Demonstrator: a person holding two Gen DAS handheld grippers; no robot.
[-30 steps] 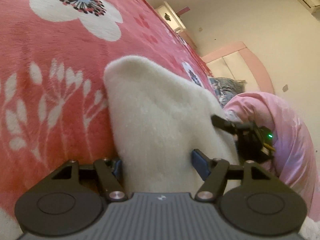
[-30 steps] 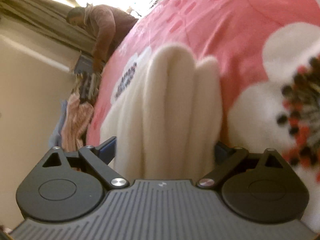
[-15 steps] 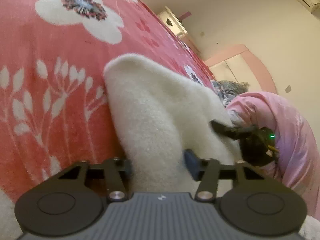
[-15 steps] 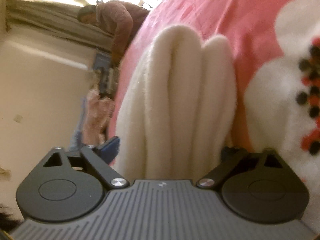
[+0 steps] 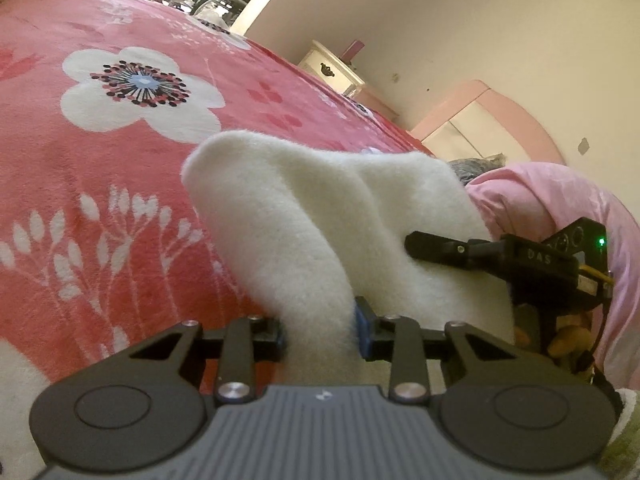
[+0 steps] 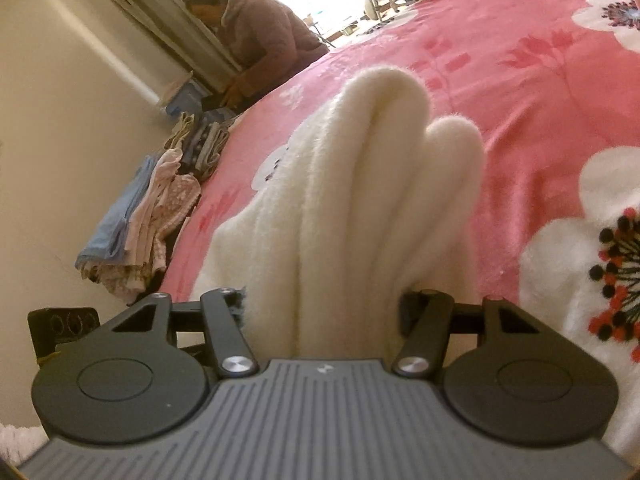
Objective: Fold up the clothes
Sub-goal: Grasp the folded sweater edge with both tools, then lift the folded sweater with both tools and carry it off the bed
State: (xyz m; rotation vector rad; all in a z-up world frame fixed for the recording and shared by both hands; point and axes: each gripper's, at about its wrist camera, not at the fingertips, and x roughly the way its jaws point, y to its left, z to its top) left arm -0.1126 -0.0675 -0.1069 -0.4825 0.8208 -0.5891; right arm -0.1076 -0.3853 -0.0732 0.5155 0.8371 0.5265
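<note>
Jaws of both grippers clamped on white fleece garment [image 5: 320, 216].
Left gripper [image 5: 320, 334] and right gripper [image 6: 322, 312] have just been closing on bunched folds above pink floral bed [image 5: 100, 184]; right gripper body reads "DAS".

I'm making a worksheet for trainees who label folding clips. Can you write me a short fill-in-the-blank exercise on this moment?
1. Both grippers have just been closing on a fluffy garment whose colour is ____.
2. The blanket under it is pink with large white ____.
3. In the right wrist view, a pile of clothes lies at the bed's ____ edge.
4. In the left wrist view, the light on the right gripper glows ____.

Missing words: white; flowers; left; green
</note>
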